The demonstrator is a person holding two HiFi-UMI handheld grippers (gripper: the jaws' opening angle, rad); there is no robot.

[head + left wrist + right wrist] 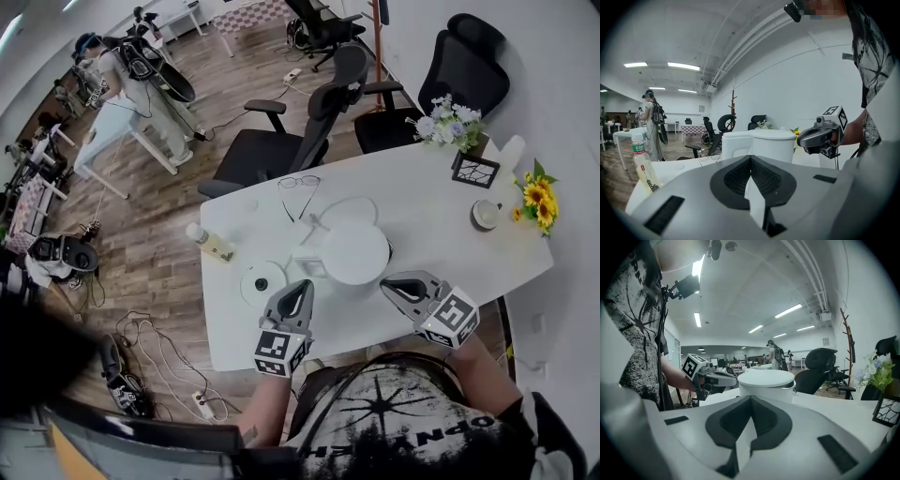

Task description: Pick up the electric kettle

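A white electric kettle point(354, 251) with its lid shut stands on the white table point(441, 234), its handle point(309, 260) turned to the left. In the left gripper view the kettle point(761, 143) is just ahead of the jaws, as in the right gripper view point(766, 383). My left gripper point(300, 287) is near the table's front edge, a little short of the handle, shut with nothing in it. My right gripper point(390, 282) is at the kettle's front right, pads together and empty. Neither touches the kettle. Each gripper shows in the other's view: the right point(818, 138), the left point(712, 378).
A round white disc with a dark centre point(262, 282) lies left of the kettle, a plastic bottle point(208, 242) beyond it. Glasses point(298, 184), a flower pot point(448, 122), a small frame point(475, 170), a cup point(486, 214) and sunflowers point(538, 199) sit farther back. Office chairs point(291, 141) stand behind the table.
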